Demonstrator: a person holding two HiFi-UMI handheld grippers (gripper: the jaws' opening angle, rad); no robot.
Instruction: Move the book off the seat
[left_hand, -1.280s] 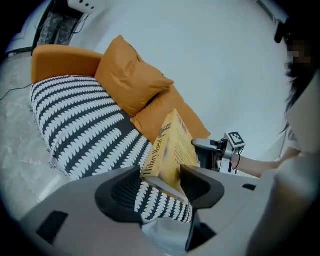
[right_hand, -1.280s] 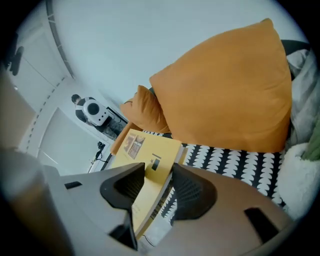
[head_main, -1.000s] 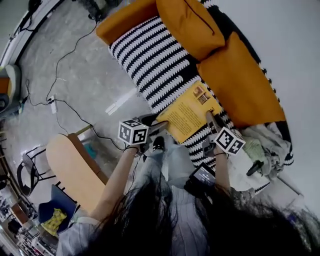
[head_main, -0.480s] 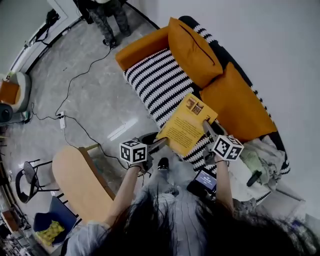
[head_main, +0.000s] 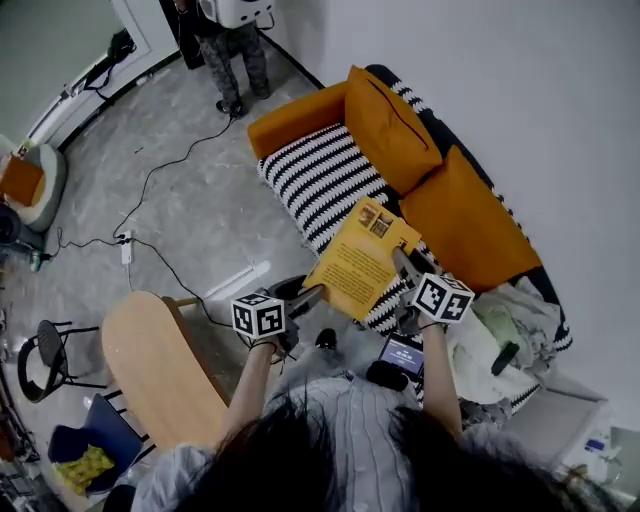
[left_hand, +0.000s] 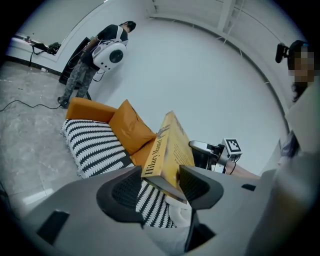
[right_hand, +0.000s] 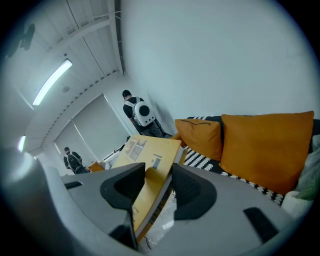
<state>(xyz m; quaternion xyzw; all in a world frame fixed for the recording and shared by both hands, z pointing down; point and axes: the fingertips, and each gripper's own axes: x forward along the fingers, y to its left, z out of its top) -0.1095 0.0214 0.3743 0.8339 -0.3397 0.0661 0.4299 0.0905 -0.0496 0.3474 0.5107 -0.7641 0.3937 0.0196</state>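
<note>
Book (head_main: 358, 260) is in the air, tilted, spanning from one gripper to the other. Left gripper (head_main: 306, 297) is clamped on its spine-side corner, right gripper (head_main: 401, 264) on the opposite edge. Striped seat (head_main: 318, 180) lies below and beyond both grippers.

Dark hair (head_main: 300, 465), striped shirt (head_main: 352, 415), grey left tool (left_hand: 159, 176), right tool (right_hand: 159, 171), marker cubes (head_main: 259, 316)

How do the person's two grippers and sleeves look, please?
Both the left gripper and the right gripper are grey, with dark ribbed pads and a white cube of black square markers. The person wears a light striped shirt.
</note>
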